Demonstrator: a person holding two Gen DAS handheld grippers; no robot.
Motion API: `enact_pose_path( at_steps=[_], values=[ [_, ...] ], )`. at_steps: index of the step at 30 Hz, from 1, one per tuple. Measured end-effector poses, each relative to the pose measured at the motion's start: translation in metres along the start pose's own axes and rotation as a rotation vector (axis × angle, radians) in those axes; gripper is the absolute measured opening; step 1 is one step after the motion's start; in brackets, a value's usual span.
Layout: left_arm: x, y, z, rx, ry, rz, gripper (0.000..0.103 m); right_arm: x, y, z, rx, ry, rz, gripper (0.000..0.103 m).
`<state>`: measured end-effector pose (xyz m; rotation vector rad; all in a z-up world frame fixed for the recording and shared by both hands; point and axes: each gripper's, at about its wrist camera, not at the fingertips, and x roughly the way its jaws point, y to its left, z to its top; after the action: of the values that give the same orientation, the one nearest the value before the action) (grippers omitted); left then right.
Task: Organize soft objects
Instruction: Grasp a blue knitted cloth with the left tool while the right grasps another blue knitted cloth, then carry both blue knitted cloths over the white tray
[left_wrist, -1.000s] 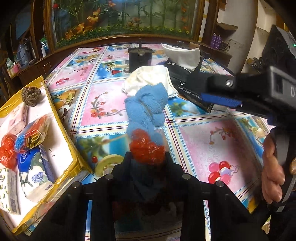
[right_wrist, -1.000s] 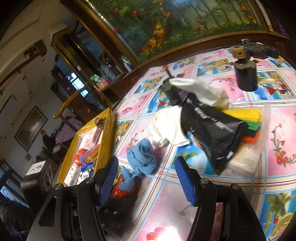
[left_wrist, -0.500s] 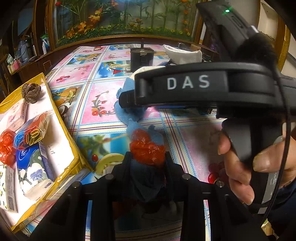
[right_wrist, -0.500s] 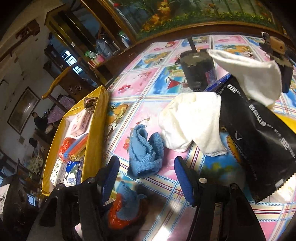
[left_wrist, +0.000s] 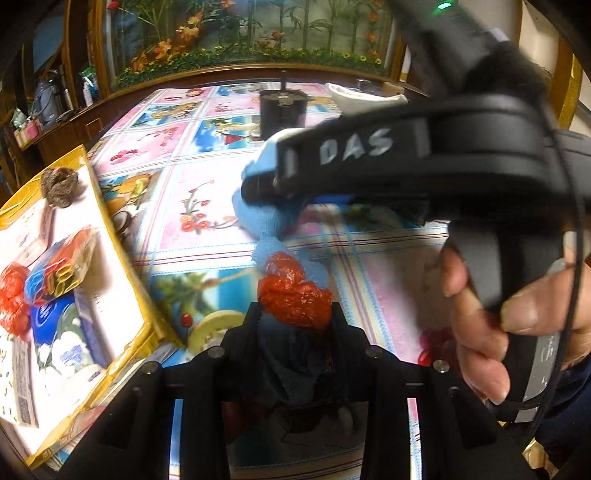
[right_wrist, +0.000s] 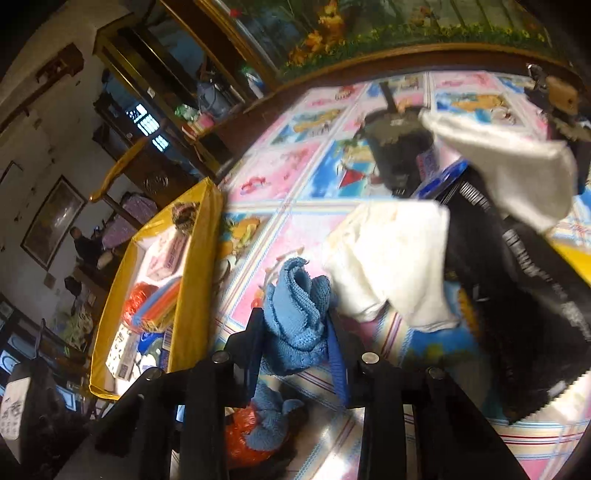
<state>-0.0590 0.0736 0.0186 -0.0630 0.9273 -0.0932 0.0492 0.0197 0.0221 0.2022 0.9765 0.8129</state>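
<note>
Right wrist view: the right gripper (right_wrist: 297, 328), its jaws just closing, pinches one blue knitted cloth (right_wrist: 295, 317) on the patterned tablecloth (right_wrist: 273, 177), just beside one white cloth (right_wrist: 399, 258); the left gripper (left_wrist: 293, 314) clamps one red crumpled bundle (left_wrist: 291, 291); one yellow tray (right_wrist: 192, 288) sits at the table's left edge.

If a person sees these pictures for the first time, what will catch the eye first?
Probably the blue knitted cloth, gripped between both tools: the right tool has just been closing on its far end, and the left tool holds the near end with a red plastic wad. Next, the yellow tray of small packets at the left.
</note>
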Motion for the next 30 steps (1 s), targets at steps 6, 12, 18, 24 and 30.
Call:
enact_pose_path(
  at_steps=[6,12,18,24,30],
  values=[
    [-0.003,-0.009,0.006,0.019,-0.040,0.004,0.033,-0.023,-0.002,-0.001,0.000,-0.073,-0.017,0.035],
    [-0.007,-0.014,0.005,0.024,-0.070,0.010,0.033,-0.036,-0.003,0.002,-0.010,-0.138,-0.059,0.035],
    [-0.009,-0.011,0.001,0.017,-0.070,0.005,0.033,-0.041,-0.012,0.004,0.025,-0.162,-0.064,0.035],
    [-0.018,-0.010,-0.001,0.013,-0.090,0.000,0.033,-0.042,-0.013,0.003,0.038,-0.178,-0.062,0.035],
    [-0.025,-0.006,-0.001,0.007,-0.106,0.004,0.033,-0.043,-0.013,0.002,0.038,-0.191,-0.051,0.035]
  ],
)
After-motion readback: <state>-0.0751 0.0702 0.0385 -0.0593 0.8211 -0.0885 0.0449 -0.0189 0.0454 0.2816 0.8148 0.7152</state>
